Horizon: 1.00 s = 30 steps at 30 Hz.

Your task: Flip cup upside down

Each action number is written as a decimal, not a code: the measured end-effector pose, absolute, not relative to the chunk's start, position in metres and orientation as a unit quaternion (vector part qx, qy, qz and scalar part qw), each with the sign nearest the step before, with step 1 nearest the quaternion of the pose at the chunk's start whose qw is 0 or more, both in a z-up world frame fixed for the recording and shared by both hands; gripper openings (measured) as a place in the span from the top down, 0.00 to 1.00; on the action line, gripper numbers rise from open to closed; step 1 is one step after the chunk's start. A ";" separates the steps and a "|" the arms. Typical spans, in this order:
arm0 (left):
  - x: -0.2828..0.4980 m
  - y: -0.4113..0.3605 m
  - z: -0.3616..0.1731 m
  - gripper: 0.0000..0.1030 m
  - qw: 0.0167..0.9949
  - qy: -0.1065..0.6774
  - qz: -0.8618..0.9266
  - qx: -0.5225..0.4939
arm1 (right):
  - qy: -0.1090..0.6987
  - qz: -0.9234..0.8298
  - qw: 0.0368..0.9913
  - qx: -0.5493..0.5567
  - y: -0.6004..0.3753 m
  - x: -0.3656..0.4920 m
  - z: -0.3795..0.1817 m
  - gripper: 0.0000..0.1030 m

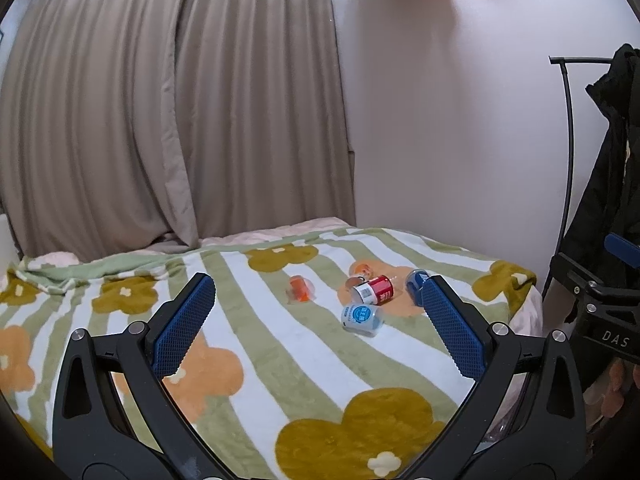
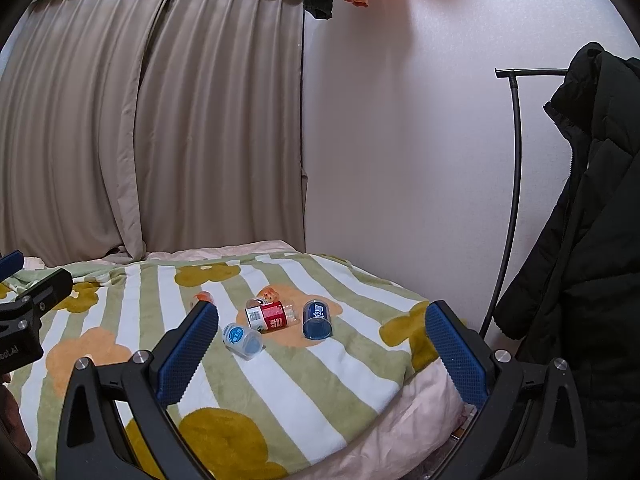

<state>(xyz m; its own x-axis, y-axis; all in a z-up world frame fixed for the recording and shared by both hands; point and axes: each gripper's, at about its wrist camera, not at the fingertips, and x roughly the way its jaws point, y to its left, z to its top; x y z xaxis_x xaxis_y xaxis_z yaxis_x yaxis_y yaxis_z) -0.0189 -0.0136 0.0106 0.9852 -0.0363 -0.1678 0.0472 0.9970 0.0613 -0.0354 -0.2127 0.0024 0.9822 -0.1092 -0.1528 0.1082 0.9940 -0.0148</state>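
Several small cups lie on their sides on a striped flowered blanket on a bed. A red cup, a light blue cup, a dark blue cup and an orange cup form a loose group. A small orange figure sits behind the red cup. My left gripper is open and empty, held above the blanket short of the cups. My right gripper is open and empty, also short of them.
Beige curtains hang behind the bed and a white wall is on the right. A black clothes rack with a black padded coat stands right of the bed. The bed edge drops off at the front right.
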 end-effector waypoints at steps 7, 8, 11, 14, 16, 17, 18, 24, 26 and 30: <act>-0.017 -0.009 0.009 0.00 0.995 0.092 -0.031 0.021 | 0.078 -0.055 0.995 -0.006 -0.211 -0.038 0.000 0.00; -0.018 -0.009 0.009 0.00 0.995 0.093 -0.032 0.019 | 0.078 -0.055 0.995 -0.006 -0.211 -0.038 0.000 0.00; -0.016 -0.007 0.009 0.00 0.995 0.097 -0.034 0.016 | 0.079 -0.053 0.995 -0.003 -0.212 -0.037 -0.001 0.00; -0.015 -0.006 0.008 0.00 0.994 0.099 -0.033 0.017 | 0.079 -0.054 0.995 -0.006 -0.211 -0.037 -0.001 0.00; -0.015 -0.006 0.007 0.00 0.994 0.100 -0.033 0.016 | 0.079 -0.055 0.995 -0.006 -0.211 -0.038 -0.003 0.00; -0.015 -0.006 0.007 0.00 0.994 0.100 -0.033 0.016 | 0.079 -0.054 0.995 -0.005 -0.212 -0.037 -0.003 0.00; -0.015 -0.006 0.007 0.00 0.994 0.099 -0.033 0.016 | 0.080 -0.054 0.995 -0.005 -0.212 -0.036 -0.003 0.00; -0.015 -0.008 0.006 0.00 0.994 0.099 -0.033 0.017 | 0.080 -0.054 0.995 -0.006 -0.211 -0.036 -0.004 0.00; -0.015 -0.007 0.006 0.00 0.994 0.099 -0.033 0.017 | 0.081 -0.054 0.995 -0.005 -0.211 -0.037 -0.004 0.00; -0.015 -0.008 0.007 0.00 0.994 0.100 -0.035 0.015 | 0.082 -0.054 0.995 -0.005 -0.211 -0.036 -0.004 0.00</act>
<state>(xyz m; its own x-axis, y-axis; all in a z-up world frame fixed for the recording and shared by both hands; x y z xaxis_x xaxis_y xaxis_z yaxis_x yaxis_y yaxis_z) -0.0152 -0.0076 0.0066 0.9774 -0.0669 -0.2004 0.0727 0.9971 0.0218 -0.0363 -0.2109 -0.0036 0.9809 -0.1082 -0.1618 0.1064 0.9941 -0.0197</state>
